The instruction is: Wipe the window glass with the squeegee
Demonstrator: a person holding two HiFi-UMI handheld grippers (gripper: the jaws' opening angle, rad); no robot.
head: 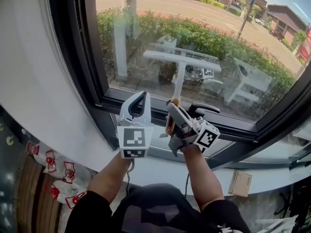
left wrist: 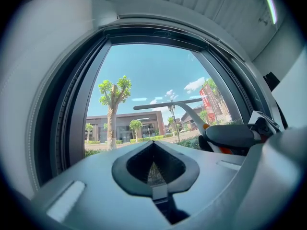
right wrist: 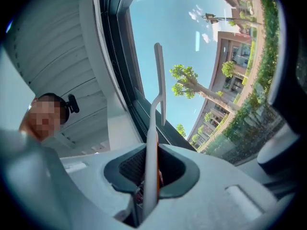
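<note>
A white T-shaped squeegee (head: 181, 62) stands upright, its blade across the lower part of the window glass (head: 209, 23); whether the blade touches the pane I cannot tell. My right gripper (head: 172, 107) is shut on the squeegee's handle, near an orange band. In the right gripper view the handle (right wrist: 151, 147) runs up between the jaws to the blade (right wrist: 159, 80). My left gripper (head: 138, 97) hovers just left of it near the bottom frame, shut and holding nothing. From the left gripper (left wrist: 154, 163), the squeegee (left wrist: 168, 103) shows against the sky.
The dark window frame (head: 92, 67) runs down the left and along the bottom, above a pale sill (head: 160, 171). A small cardboard box (head: 240, 183) lies low on the right. White cloth with red marks (head: 58, 176) lies low on the left.
</note>
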